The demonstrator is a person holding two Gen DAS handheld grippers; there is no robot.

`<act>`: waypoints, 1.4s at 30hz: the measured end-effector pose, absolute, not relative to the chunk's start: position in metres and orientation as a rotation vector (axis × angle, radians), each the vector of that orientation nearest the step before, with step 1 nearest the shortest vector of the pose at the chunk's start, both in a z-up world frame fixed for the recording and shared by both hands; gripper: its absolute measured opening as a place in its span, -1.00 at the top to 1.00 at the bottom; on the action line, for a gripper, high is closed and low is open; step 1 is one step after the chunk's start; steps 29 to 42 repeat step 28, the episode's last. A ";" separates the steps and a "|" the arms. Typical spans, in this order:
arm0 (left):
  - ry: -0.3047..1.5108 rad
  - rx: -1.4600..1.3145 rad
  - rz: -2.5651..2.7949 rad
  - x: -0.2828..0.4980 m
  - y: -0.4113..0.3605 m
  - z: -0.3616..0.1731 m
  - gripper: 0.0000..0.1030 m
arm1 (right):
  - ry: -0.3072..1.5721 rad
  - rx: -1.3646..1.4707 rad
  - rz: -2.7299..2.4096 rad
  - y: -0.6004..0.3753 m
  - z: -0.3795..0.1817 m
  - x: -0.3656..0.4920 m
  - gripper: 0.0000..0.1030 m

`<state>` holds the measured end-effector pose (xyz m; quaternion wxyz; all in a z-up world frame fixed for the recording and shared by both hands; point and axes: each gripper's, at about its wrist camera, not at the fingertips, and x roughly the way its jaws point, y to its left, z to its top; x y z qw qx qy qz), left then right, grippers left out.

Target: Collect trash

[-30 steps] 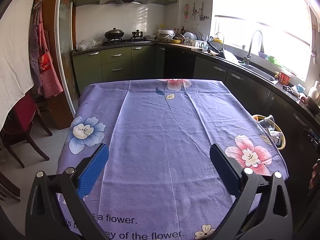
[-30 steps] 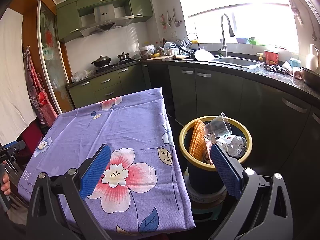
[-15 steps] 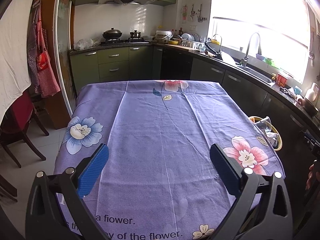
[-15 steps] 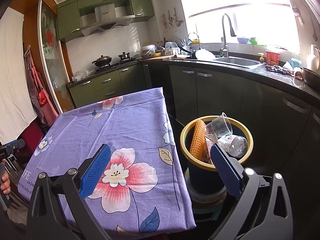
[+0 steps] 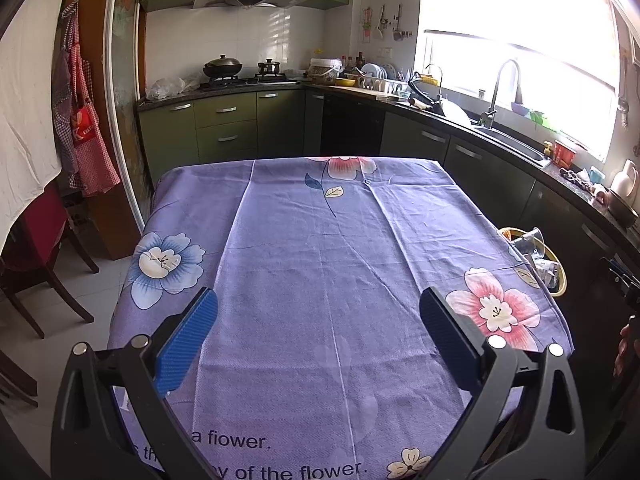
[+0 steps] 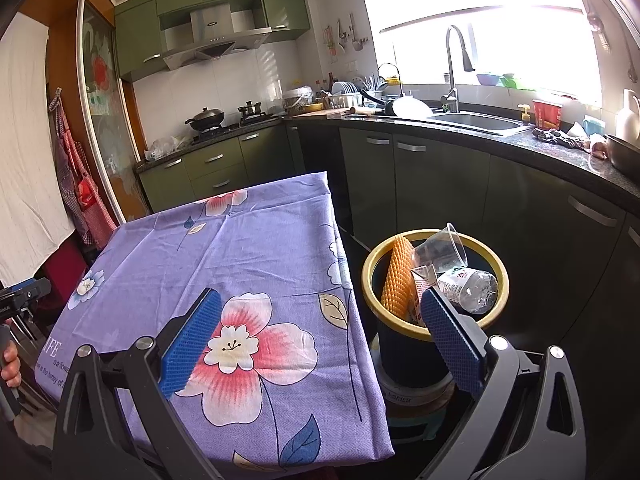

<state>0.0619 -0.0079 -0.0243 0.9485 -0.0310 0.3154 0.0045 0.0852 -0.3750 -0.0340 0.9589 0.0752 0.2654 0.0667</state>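
A yellow-rimmed dark trash bin point(image 6: 496, 264) stands on the floor right of the table. It holds an orange mesh sleeve point(image 6: 396, 276), a clear plastic cup point(image 6: 440, 246), a plastic bottle point(image 6: 468, 290) and a small carton point(image 6: 425, 280). The bin also shows at the right edge of the left wrist view point(image 5: 558, 280). My right gripper point(image 6: 320, 336) is open and empty above the table's right edge, beside the bin. My left gripper point(image 5: 320, 336) is open and empty above the near end of the table. No loose trash shows on the purple flowered tablecloth point(image 5: 320, 248).
Green kitchen cabinets point(image 5: 224, 128) and a dark counter with a sink point(image 6: 476, 122) run along the back and right. A dark chair point(image 5: 44, 256) stands left of the table. An apron point(image 5: 80, 120) hangs on the left wall.
The left wrist view has shifted slightly, with the table sitting a little lower and farther. The right gripper has barely moved. Both stay open and empty.
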 end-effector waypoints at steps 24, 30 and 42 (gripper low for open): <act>0.651 -0.094 0.020 0.078 0.005 -0.024 -0.87 | 0.554 0.139 0.145 -0.375 -0.036 0.094 -0.91; 0.668 -0.063 0.049 0.095 0.010 -0.027 -0.87 | 0.563 0.115 0.142 -0.372 -0.036 0.103 -0.91; 0.668 -0.063 0.049 0.095 0.010 -0.027 -0.87 | 0.563 0.115 0.142 -0.372 -0.036 0.103 -0.91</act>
